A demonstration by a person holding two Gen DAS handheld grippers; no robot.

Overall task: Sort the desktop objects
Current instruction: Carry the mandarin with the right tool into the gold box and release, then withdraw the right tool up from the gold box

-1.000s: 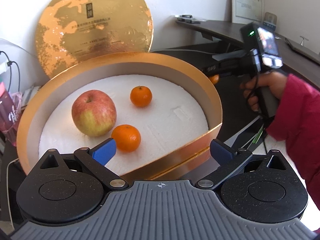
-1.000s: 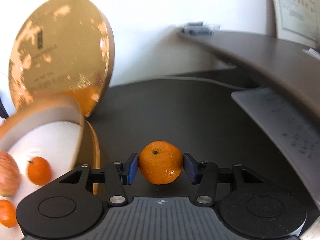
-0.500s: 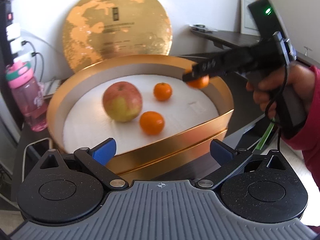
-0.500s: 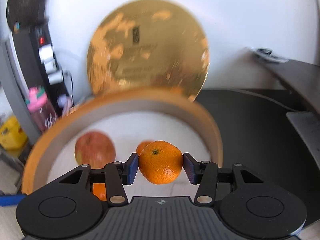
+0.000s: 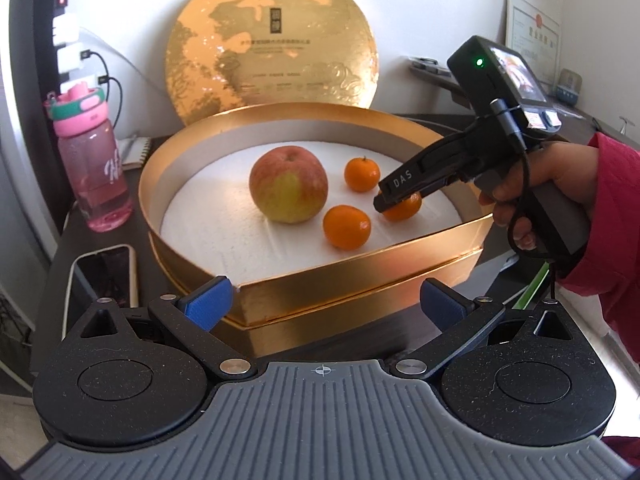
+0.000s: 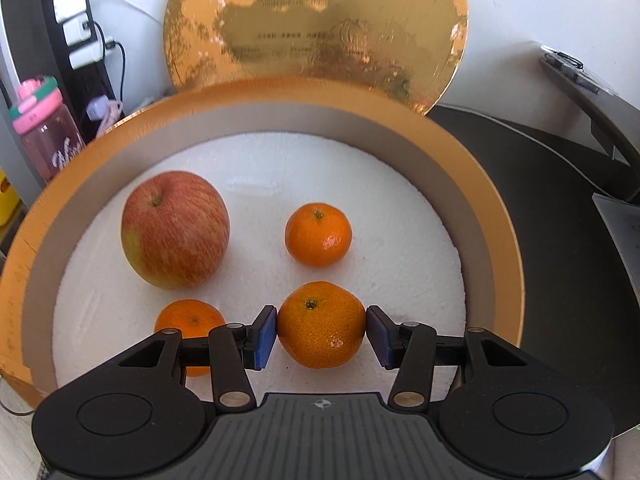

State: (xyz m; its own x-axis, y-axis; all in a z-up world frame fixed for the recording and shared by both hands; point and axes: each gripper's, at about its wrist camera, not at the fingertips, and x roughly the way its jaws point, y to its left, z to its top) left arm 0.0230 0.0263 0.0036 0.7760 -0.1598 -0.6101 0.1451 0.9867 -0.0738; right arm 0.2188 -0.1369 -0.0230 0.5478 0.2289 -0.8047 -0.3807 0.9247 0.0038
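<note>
Right gripper point(image 6: 321, 332): blue pads pinching a tangerine point(image 6: 321, 325) at its 2 sides, stem end up. Grip looks unchanged from 1 second ago. What has changed is the place: then the fruit hung over the dark desk beside the gold box point(image 6: 502, 240); half a second ago it was crossing the rim; now it sits low over the white foam floor point(image 6: 400, 208), near the front right of the box. From the left wrist view it looks on or just above the foam; contact cannot be told.

Meaning for the task: carry is about done, release is the likely next step.

Tangerine: small, glossy, dimpled skin, green stem nub, no damage seen. Round, so it may roll once freed.

Around it, already in the box: apple point(image 6: 175, 230) at left, 1 tangerine behind point(image 6: 319, 234), another front left point(image 6: 188, 322), partly hidden by the gripper arm. All apart from the held one.

Left gripper point(image 5: 324, 300): spread wide, holding nothing, hanging before the box's near wall.

Farther out: gold lid point(image 5: 272, 52) propped on the wall, pink bottle point(image 5: 90, 160), phone point(image 5: 106, 276).
</note>
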